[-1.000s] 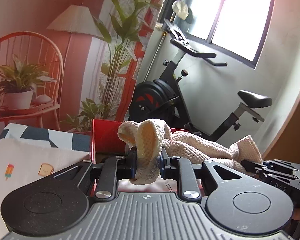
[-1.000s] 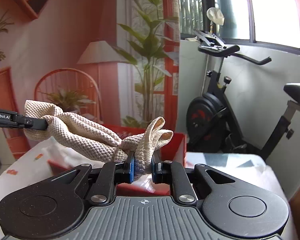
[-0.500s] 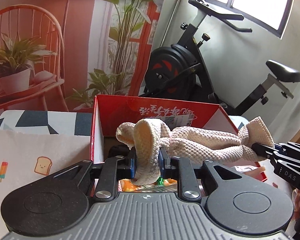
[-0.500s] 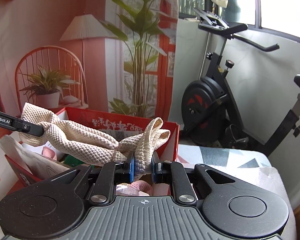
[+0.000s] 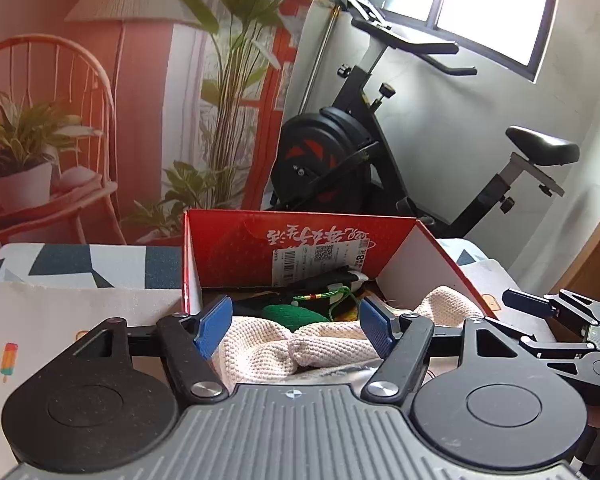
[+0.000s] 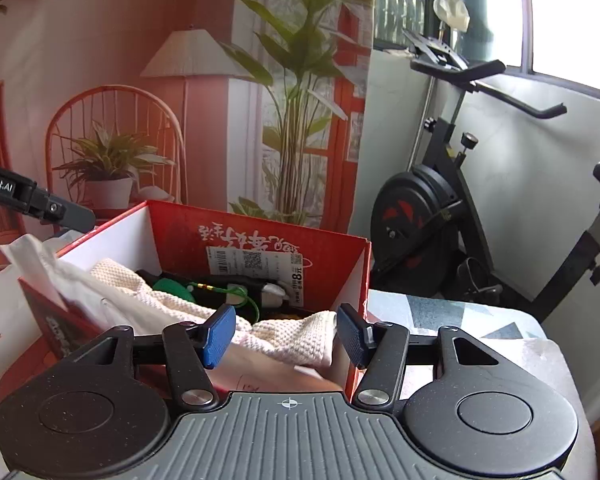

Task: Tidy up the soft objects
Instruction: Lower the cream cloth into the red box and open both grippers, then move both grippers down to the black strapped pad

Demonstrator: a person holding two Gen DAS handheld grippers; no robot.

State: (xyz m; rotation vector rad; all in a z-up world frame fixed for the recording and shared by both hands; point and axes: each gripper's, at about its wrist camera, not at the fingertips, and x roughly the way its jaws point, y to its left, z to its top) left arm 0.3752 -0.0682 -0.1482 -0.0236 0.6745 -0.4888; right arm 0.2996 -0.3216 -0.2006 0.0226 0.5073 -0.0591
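Right now both tools are letting go: left gripper (image 5: 296, 330) jaws opening, blue pads clear of the cream knitted cloth (image 5: 268, 350) that lies slack between them; right gripper (image 6: 286, 334) jaws opening too, pads off the cloth's other end (image 6: 300, 340). Cloth sits draped inside the red box (image 6: 260, 240), one end sagging over the near wall, resting on a green thing (image 5: 288, 314) and other clutter I can't make out. Box stands on a patterned table cover (image 5: 80, 264); white tissue (image 6: 40, 268) pokes out at its left side. Judgement: this cloth is basically stowed, maybe needs tucking in. Whether more soft items remain outside can't be told.
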